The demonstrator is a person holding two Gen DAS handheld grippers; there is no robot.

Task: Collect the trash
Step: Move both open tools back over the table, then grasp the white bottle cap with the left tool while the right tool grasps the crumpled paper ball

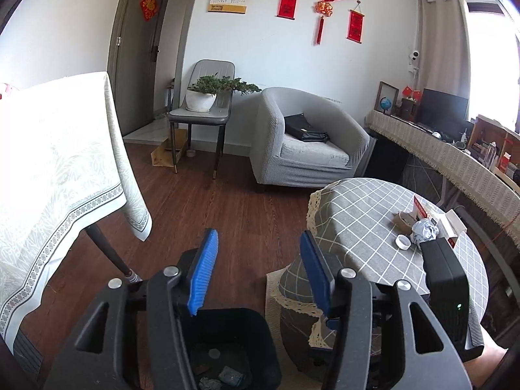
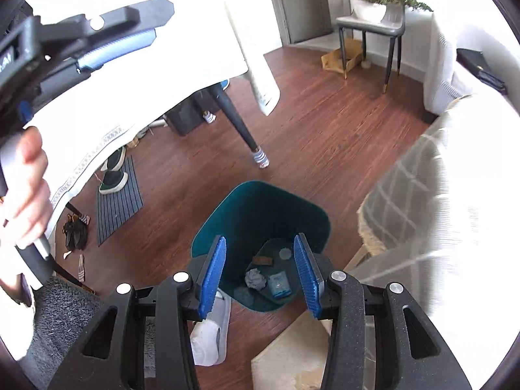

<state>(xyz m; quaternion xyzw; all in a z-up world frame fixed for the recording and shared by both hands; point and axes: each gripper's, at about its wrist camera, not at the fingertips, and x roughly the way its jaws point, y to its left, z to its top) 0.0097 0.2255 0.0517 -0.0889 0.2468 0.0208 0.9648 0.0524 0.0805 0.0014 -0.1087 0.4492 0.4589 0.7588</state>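
Note:
My right gripper (image 2: 260, 273) hangs open over a teal bin (image 2: 227, 227) on the wood floor, with nothing between its blue pads. In the bin lie a crumpled grey paper ball (image 2: 255, 279), a blue packet (image 2: 279, 284), a brown scrap (image 2: 261, 261) and a round lid (image 2: 285, 253). My left gripper (image 1: 258, 250) is open and empty, above the same bin (image 1: 260, 334). It also shows in the right wrist view, top left, as the left gripper (image 2: 159, 22) held by a hand (image 2: 26, 178). On the round checked table (image 1: 357, 227) sit a crumpled paper ball (image 1: 424, 230), a white cap (image 1: 404, 242) and a white box (image 1: 450, 224).
A large table with a white cloth (image 1: 58, 169) stands left, its dark leg (image 2: 240, 123) near the bin. A grey armchair (image 1: 305, 143) and a chair with a potted plant (image 1: 201, 97) stand at the back. Shoes (image 2: 113, 175), a mat and a white slipper (image 2: 208, 334) lie on the floor.

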